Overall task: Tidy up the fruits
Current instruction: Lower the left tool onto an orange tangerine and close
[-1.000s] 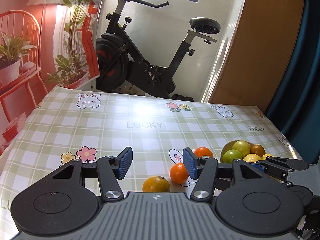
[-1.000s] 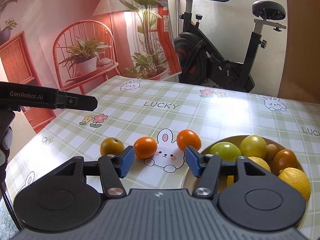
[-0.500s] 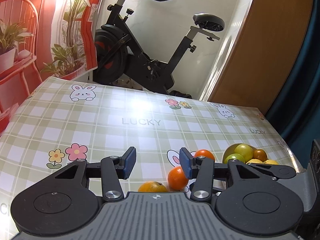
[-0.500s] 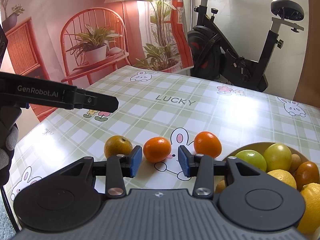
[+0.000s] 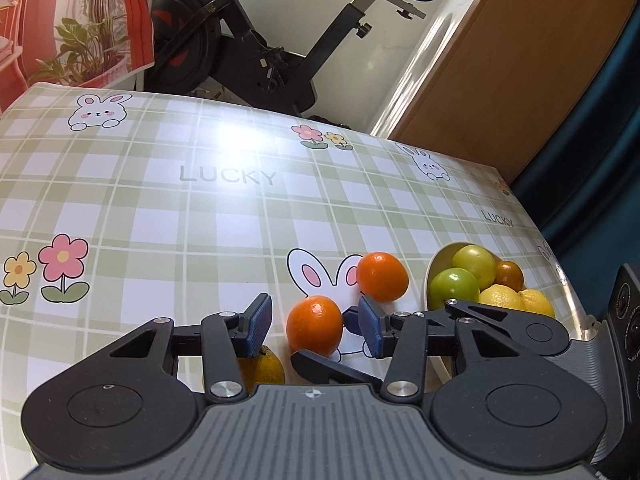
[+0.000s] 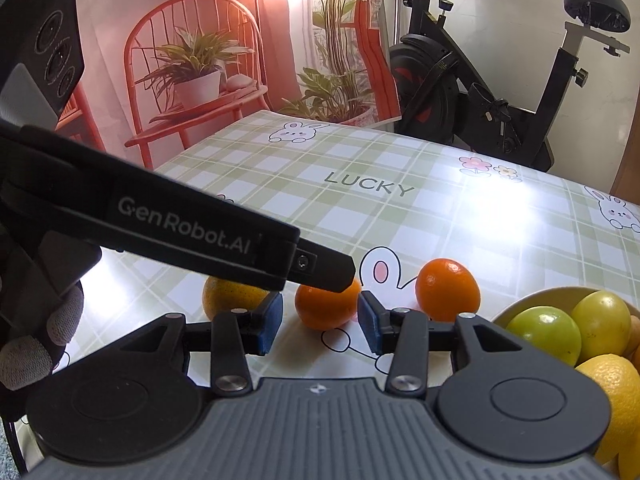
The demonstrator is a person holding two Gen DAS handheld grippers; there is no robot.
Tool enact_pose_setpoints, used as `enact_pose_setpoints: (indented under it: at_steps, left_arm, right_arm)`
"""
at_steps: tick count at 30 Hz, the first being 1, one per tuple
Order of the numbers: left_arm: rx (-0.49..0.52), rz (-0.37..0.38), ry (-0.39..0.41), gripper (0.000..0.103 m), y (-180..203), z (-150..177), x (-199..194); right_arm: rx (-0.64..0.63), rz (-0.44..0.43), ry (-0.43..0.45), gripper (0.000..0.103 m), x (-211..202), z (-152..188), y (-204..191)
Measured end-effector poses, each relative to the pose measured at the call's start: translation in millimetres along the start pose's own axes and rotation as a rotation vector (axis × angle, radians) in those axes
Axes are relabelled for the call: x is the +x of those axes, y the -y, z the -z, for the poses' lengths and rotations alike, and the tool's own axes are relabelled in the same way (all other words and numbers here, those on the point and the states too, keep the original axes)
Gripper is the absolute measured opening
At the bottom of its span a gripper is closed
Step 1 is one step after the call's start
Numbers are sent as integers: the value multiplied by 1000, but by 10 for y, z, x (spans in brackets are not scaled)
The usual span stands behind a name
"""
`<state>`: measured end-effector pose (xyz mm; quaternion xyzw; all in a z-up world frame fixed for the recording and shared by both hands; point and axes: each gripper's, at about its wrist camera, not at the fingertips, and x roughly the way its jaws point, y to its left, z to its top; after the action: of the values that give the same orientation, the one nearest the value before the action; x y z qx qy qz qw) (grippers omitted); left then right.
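Three fruits lie loose on the checked tablecloth: a middle orange [image 5: 316, 324] [image 6: 326, 306], a second orange [image 5: 382, 276] [image 6: 447, 290] nearer the bowl, and a duller yellow-orange fruit [image 5: 266, 368] [image 6: 228, 296]. My left gripper [image 5: 314, 330] has its blue pads either side of the middle orange, with small gaps showing. My right gripper [image 6: 320, 328] is open just short of the same orange. In the right wrist view, one finger of the left gripper [image 6: 320, 266] reaches across the top of that orange. The bowl [image 5: 431, 276] [image 6: 536, 295] holds green, yellow and orange fruits.
The right gripper's black fingers [image 5: 332, 366] cross low under the left gripper. A gloved hand [image 6: 36, 344] grips the left tool. An exercise bike [image 5: 256, 52] stands beyond the far table edge, and a wooden door [image 5: 520, 72] is at the right.
Both grippers have dropped and closed in on the oranges, and both pairs of jaws have narrowed. The left gripper's finger has slid right until it lies over the middle orange.
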<state>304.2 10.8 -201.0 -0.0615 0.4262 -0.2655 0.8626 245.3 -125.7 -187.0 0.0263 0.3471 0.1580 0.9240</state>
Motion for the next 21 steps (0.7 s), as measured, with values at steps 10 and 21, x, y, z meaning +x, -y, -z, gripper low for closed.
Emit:
enact_pose_setpoints:
  at_steps: [10,21]
  left_arm:
    - [24,5,-43,32,-29,-10,23]
    - [63,-12,-44,32,45,35,-18]
  right_arm:
    - [30,-3,-14,47,63,14,38]
    - [75,-4,-10,40,58,46,67]
